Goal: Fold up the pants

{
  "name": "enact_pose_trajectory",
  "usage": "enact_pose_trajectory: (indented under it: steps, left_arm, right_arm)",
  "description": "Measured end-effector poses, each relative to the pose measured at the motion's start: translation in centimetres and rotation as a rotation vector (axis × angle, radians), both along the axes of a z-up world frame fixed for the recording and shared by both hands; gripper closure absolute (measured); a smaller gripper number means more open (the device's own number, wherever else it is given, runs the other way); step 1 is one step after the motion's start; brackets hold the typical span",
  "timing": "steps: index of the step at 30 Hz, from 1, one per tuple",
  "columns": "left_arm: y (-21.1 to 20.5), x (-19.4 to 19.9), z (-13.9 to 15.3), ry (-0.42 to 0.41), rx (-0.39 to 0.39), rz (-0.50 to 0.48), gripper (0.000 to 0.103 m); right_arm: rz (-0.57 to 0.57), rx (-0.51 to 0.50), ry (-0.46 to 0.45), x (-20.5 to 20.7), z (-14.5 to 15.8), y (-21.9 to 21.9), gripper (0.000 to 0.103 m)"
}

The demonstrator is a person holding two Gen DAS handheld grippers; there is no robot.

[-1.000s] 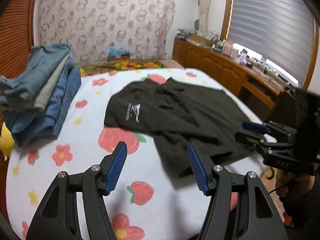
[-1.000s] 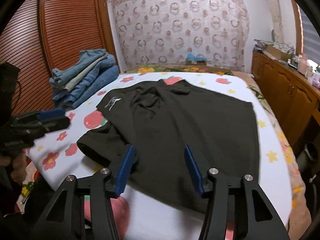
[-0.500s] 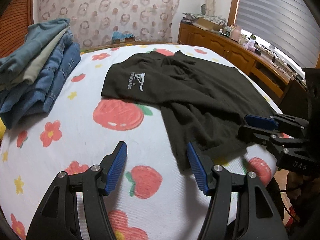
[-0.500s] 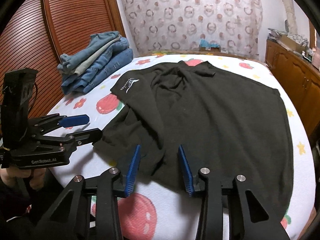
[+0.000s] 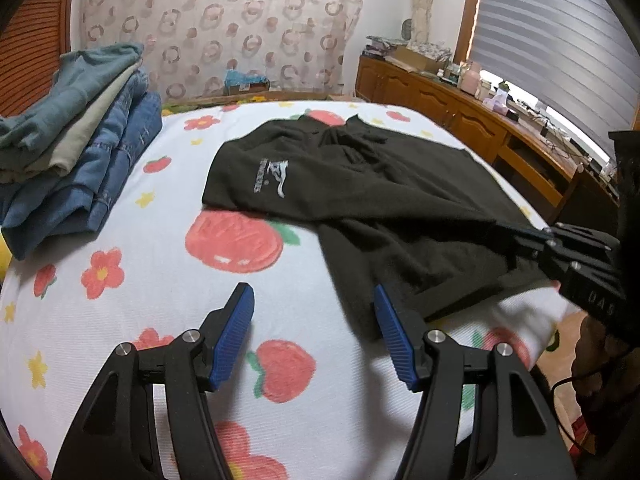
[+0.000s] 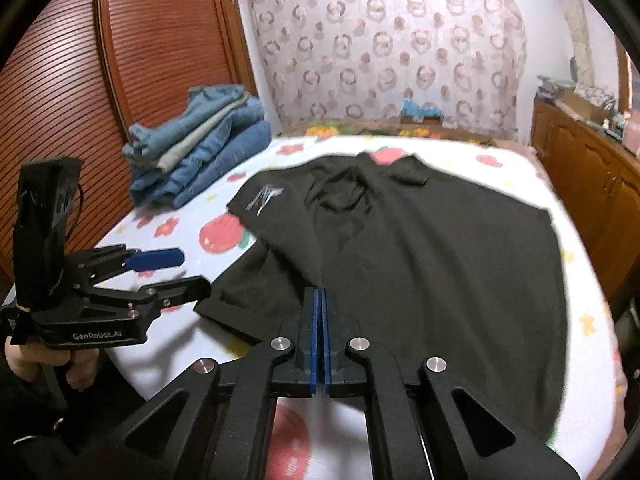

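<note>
Black pants (image 5: 360,184) spread flat, rumpled, on fruit-print bed (image 5: 160,280).

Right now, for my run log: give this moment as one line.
phase: first grasp | right gripper: jaws just closed, pinching black pants near hem | left gripper: open, over bedsheet | fold: not started

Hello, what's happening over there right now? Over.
Right gripper just closed, shut on black pants at near hem. Left gripper open above bed. Jeans pile well aside.
</note>
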State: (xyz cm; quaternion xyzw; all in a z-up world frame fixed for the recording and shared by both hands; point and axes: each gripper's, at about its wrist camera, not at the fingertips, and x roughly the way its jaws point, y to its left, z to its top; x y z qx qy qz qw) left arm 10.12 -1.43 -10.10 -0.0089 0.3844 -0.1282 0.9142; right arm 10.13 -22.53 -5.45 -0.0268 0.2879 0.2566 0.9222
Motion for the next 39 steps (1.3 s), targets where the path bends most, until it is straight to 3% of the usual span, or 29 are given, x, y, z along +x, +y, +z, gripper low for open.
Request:
enact_pose_trajectory:
  steps: [9,17,39]
  left_arm:
    - [-2.0,0.4,2.2,-0.038,-0.007,-0.045,0.040]
    - [-4.9,1.0,3.0,-0.049,-0.003,-0.102,0.040]
    - [-8.4,1.9,1.0,-0.009,0.058,-0.151,0.040]
  right_arm:
    - [-0.080,-0.003,-0.099,-2.4,2.3,-3.2,0.102]
    - [-0.166,-0.008,-0.120,-5.3,2.3,-6.4,0.102]
    - [-0.228,-0.014,0.032,-6.2,0.7,-5.8,0.102]
